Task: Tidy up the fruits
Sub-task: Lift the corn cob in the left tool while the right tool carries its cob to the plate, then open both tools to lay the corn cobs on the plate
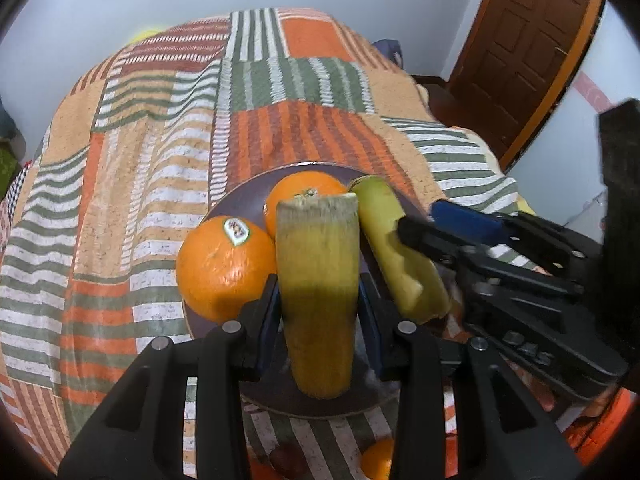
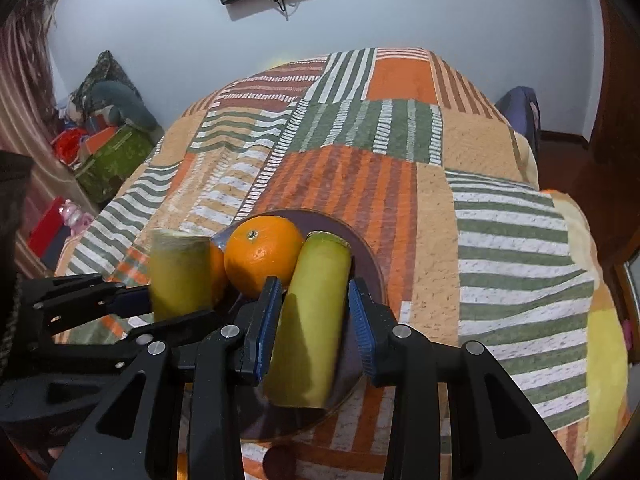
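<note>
Both grippers are working over a dark round plate that is sitting on a striped patchwork bedspread, and everything here is easiest to place against that plate.

The left gripper is pinching a thick yellow-green stalk piece, which looks like a cut length of sugarcane, though I cannot be sure of the fruit. Its blue pads are pressing on both sides of the piece low down, so the cut, paler end is pointing away from the camera, over the plate's middle. The grip near one end probably leaves the far end free to be lowered onto the plate first.

The right gripper is clamping a second, similar stalk piece in the same way, over the plate's right part as its own camera shows it; whether its far end is touching the plate I cannot tell. In the left wrist view this gripper is coming in from the right side of the plate.

Two fruits are already lying on the plate: an orange with a sticker at its left edge, and a second orange at its far side, just beside both stalk pieces. The oranges are crowding the left and far parts, so the stalks are likely being kept side by side toward the nearer, open part.

Below the plate's near edge, more round fruit is waiting on the bedspread.
</note>
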